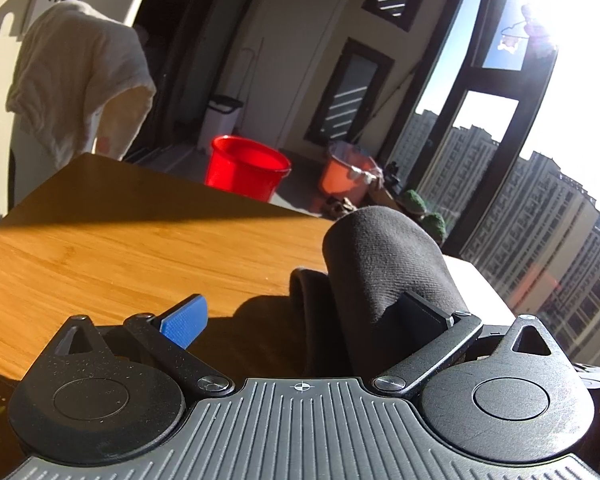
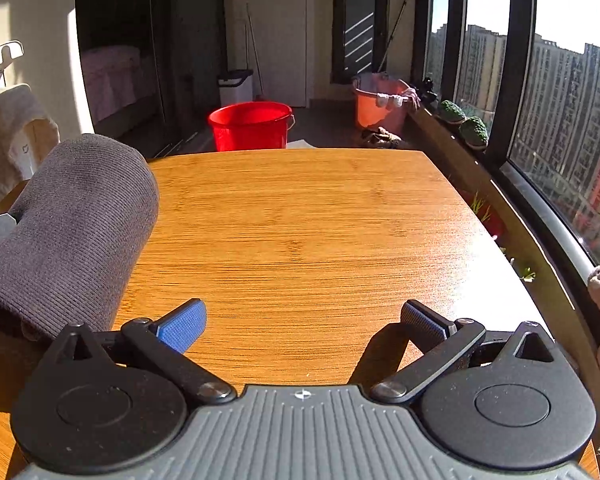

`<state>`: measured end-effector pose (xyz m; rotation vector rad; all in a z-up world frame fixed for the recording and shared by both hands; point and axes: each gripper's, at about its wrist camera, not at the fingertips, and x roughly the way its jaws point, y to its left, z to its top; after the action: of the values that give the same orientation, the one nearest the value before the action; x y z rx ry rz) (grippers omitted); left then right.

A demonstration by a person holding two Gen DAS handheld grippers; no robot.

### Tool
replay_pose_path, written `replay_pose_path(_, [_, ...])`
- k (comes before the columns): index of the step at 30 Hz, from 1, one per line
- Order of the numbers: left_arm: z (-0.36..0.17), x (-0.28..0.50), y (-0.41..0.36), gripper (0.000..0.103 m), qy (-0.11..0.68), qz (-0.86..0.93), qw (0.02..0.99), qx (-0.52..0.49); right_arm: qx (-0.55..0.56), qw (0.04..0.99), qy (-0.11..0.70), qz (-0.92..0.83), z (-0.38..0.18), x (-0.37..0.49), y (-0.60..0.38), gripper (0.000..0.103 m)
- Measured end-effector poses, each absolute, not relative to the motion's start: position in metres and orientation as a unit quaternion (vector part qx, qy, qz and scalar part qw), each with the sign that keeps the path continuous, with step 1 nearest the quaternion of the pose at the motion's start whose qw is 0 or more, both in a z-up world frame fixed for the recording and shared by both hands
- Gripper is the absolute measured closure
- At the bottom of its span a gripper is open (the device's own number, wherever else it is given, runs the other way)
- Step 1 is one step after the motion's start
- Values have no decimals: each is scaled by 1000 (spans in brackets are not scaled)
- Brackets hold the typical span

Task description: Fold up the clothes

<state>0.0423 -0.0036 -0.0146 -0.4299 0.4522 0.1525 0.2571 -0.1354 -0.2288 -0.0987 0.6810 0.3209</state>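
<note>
Dark grey knit garment (image 2: 68,232) bunched in a rolled heap on the wooden desk (image 2: 300,220), at the desk's left side in the right wrist view. Left hand-held gripper (image 1: 300,320): fingers spread wide, the cloth (image 1: 384,264) humped up against the right finger and between the two, not pinched. Right hand-held gripper (image 2: 302,324): fingers spread wide over bare desk, nothing between them, the garment just left of it. Red bucket (image 2: 252,126) on the floor beyond the desk's far edge.
</note>
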Motion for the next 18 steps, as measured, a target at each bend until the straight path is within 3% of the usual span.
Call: replay_pose_path(18, [-21,46,9,0,227,53,940,-250,-48,929,332,157,-229,258,-136,0])
